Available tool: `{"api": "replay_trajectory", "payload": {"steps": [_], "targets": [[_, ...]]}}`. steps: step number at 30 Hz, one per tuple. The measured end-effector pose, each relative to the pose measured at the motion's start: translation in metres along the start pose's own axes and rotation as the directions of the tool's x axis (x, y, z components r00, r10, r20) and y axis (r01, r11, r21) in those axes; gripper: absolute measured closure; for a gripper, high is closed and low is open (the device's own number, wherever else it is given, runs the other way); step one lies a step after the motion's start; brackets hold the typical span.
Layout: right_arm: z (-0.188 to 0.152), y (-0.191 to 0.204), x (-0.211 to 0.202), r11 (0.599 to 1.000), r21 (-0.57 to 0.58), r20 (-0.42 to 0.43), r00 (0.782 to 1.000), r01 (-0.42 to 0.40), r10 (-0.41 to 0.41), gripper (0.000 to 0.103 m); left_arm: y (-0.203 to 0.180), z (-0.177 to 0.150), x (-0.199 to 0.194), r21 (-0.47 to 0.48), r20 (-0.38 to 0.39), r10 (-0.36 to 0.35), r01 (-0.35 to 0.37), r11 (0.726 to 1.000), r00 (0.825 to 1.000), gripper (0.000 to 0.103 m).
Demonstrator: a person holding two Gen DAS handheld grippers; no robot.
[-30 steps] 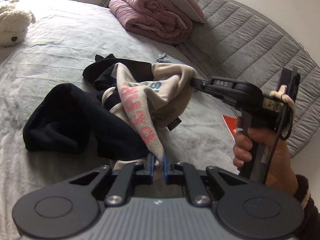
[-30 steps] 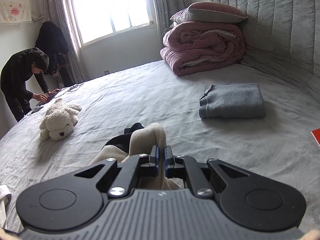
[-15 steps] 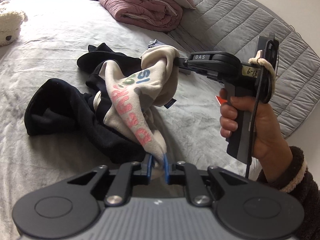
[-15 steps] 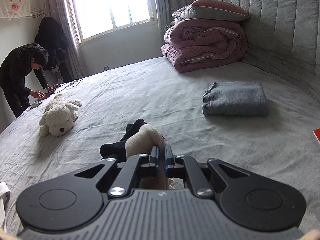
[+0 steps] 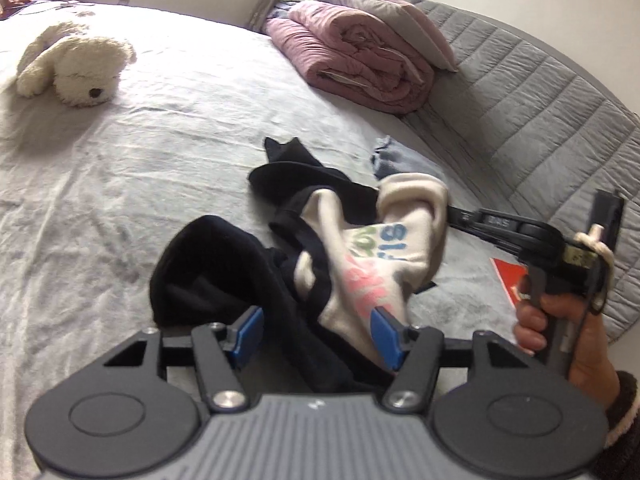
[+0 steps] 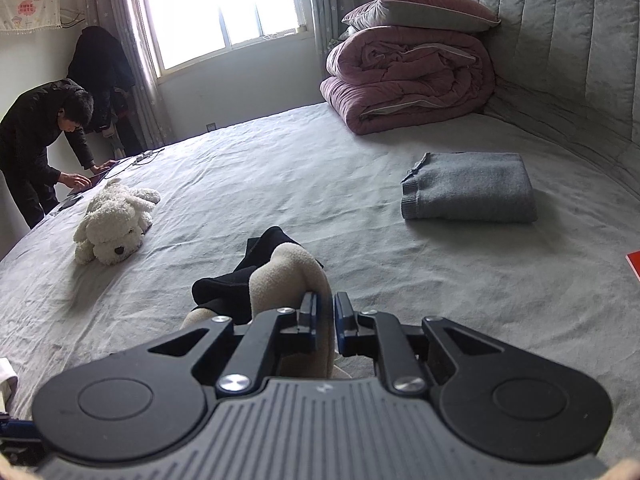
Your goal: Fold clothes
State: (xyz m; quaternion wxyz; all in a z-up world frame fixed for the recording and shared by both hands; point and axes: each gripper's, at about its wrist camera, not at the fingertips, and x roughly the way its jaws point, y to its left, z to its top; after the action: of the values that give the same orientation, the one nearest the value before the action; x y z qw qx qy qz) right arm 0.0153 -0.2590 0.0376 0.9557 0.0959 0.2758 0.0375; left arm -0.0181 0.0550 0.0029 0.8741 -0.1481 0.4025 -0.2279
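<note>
A cream and black sweatshirt [image 5: 380, 248] with pink and blue letters lies bunched on the grey bed [image 5: 160, 152]. My left gripper [image 5: 316, 334] is open and its jaws are opening wider; the cream hem hangs loose between them against the right-hand pad [image 5: 384, 338]. In the left wrist view, my right gripper [image 5: 450, 210] holds a cream fold lifted off the bed, with a hand on its handle. In the right wrist view, the right gripper [image 6: 326, 316] has that cream fold [image 6: 284, 276] between its pads; its jaws are starting to open.
A white plush dog [image 6: 114, 224] lies at the left of the bed. A folded grey garment [image 6: 468, 188] lies at the right, a rolled pink quilt [image 6: 408, 84] by the padded headboard [image 6: 560, 40]. A red item [image 5: 506, 280] sits near the bed edge. A person [image 6: 40, 148] bends over the far left corner.
My left jaws have sprung apart and let go of the cream hem, and the left view has swung so the plush dog shows more. The right pads have parted slightly.
</note>
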Motion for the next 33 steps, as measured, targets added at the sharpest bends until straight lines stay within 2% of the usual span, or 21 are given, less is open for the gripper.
{"api": "replay_trajectory", "payload": {"steps": [1,2,4,10,16,19,21,22,23,25,28,30,33], "targets": [[0.0,0.0,0.0,1.0,0.003,0.0,1.0,0.003,-0.003,0.08,0.006,0.002,0.004,-0.014,0.0,0.029,-0.029,0.999,1.0,0.041],[-0.001,-0.001,0.0,1.0,0.008,0.003,1.0,0.008,-0.008,0.068,0.011,0.004,0.008,-0.026,0.0,0.056,-0.056,0.998,0.998,0.041],[-0.002,-0.001,-0.001,1.0,0.015,0.008,1.0,0.01,-0.01,0.058,0.019,0.007,0.013,-0.041,0.002,0.099,-0.099,0.994,0.995,0.041],[-0.003,-0.003,-0.002,1.0,0.011,0.001,1.0,-0.003,0.003,0.055,0.028,0.018,0.03,-0.066,0.036,0.162,-0.159,0.985,0.986,0.041],[-0.002,-0.008,0.001,1.0,0.017,-0.015,1.0,-0.011,0.011,0.054,0.029,0.022,0.067,-0.142,-0.031,0.154,-0.157,0.977,0.988,0.044],[-0.004,-0.008,0.005,1.0,0.015,-0.029,0.999,-0.026,0.026,0.054,0.024,0.018,0.08,-0.138,-0.032,0.199,-0.201,0.97,0.98,0.06],[-0.005,-0.009,0.009,0.999,0.019,-0.052,0.998,-0.046,0.047,0.067,0.02,0.017,0.08,-0.106,-0.002,0.242,-0.24,0.965,0.97,0.084],[-0.005,-0.01,0.011,0.998,0.021,-0.064,0.996,-0.056,0.058,0.09,0.018,0.016,0.08,-0.09,0.014,0.262,-0.26,0.961,0.965,0.09],[-0.005,-0.011,0.012,0.998,0.024,-0.07,0.995,-0.062,0.064,0.096,0.016,0.016,0.081,-0.075,0.029,0.283,-0.28,0.957,0.959,0.096],[-0.005,-0.015,0.011,0.997,0.036,-0.068,0.996,-0.062,0.065,0.096,0.014,0.018,0.074,-0.057,0.073,0.323,-0.319,0.946,0.944,0.096],[-0.004,-0.018,0.008,0.997,0.047,-0.06,0.996,-0.061,0.064,0.096,0.017,0.029,0.057,-0.048,0.165,0.377,-0.374,0.926,0.911,0.097],[-0.004,-0.018,0.006,0.997,0.051,-0.061,0.996,-0.065,0.068,0.096,0.022,0.038,0.047,-0.056,0.215,0.421,-0.42,0.906,0.881,0.097],[-0.003,-0.016,0.006,0.996,0.054,-0.068,0.995,-0.07,0.073,0.096,0.034,0.054,0.036,-0.054,0.274,0.492,-0.498,0.866,0.826,0.097]]}}
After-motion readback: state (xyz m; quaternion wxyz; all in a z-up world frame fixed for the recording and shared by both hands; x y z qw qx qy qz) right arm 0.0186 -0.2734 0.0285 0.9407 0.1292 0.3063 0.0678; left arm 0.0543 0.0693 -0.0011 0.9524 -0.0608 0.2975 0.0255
